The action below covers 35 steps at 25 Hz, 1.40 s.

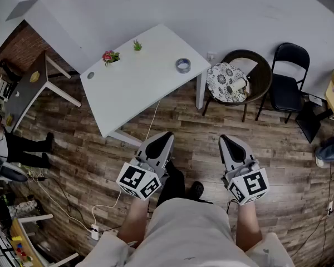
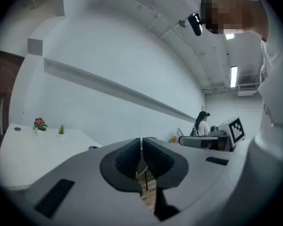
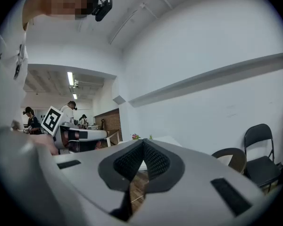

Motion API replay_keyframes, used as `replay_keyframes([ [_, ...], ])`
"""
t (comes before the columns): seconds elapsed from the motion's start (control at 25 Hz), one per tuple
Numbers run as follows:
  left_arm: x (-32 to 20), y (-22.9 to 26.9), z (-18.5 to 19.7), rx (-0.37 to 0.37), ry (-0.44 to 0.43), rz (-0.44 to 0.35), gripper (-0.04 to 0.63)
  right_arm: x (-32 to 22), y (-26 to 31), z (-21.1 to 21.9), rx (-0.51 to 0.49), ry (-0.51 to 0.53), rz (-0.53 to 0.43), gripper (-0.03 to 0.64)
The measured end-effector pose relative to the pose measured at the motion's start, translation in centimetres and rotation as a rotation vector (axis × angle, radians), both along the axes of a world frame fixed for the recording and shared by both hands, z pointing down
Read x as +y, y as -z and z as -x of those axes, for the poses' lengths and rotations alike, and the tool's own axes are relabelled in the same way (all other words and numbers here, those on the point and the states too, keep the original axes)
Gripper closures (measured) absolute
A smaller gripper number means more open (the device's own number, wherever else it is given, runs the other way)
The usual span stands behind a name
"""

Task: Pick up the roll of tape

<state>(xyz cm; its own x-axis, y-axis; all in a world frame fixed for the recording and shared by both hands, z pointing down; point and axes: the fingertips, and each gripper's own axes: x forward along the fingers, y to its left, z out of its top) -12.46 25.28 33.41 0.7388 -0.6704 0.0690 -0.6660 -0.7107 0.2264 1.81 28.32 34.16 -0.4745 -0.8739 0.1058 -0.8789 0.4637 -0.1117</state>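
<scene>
Standing back from the worktop (image 1: pixel 134 88), one gripper in each hand, both held out over the wood floor (image 1: pixel 200 128) and pointing about level toward the wall

- left gripper (image 1: pixel 167 136): fingers (image 2: pixel 125 161) closed against each other, nothing between them, only floor showing through the gap lower down
- right gripper (image 1: pixel 225 139): fingers (image 3: pixel 156 161) closed too, pads meeting, empty

The roll of tape (image 1: pixel 183 65) lies flat on the white worktop, close to its right-hand edge in the head view. It is well apart from both grippers, ahead of the gap between them. In the left gripper view it shows only as a small bluish sliver just above the gripper body. In the right gripper view that gripper's own body hides it

Also on the worktop are a pink flower pot (image 1: pixel 108 56) and a small green plant (image 1: pixel 137 45). Both sit near the far edge, left of the tape and apart from it

Right of the worktop stands a round chair (image 1: pixel 261 71) with a patterned cushion (image 1: pixel 222 79), and a black folding chair (image 1: pixel 288 79) just beside that. A white cable (image 1: pixel 151 124) runs from the worktop's near edge across the floor to a plug block (image 1: pixel 94 232)

Each gripper view catches the other gripper's marker cube (image 2: pixel 236 130) at its side. Another person (image 2: pixel 201 123) stands far back in the left gripper view, too small to detail
</scene>
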Motion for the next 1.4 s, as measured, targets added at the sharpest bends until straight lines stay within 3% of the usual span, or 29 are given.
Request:
replay_keyframes([
  [0.52,1.9,0.1,-0.3,-0.007,0.004,0.007,0.566,2.4,0.5,1.7,0.095,0.039,-0.025,0.614],
  [0.92,2.8,-1.0,-1.0,-0.046,-0.028,0.030,0.566,2.4,-0.6,1.5,0.042,0.051,0.017,0.611],
  [1.4,-3.1,-0.6,-1.6,-0.052,-0.099,0.008,0.565,-3.2,0.2,1.9,0.038,0.018,0.025,0.609],
])
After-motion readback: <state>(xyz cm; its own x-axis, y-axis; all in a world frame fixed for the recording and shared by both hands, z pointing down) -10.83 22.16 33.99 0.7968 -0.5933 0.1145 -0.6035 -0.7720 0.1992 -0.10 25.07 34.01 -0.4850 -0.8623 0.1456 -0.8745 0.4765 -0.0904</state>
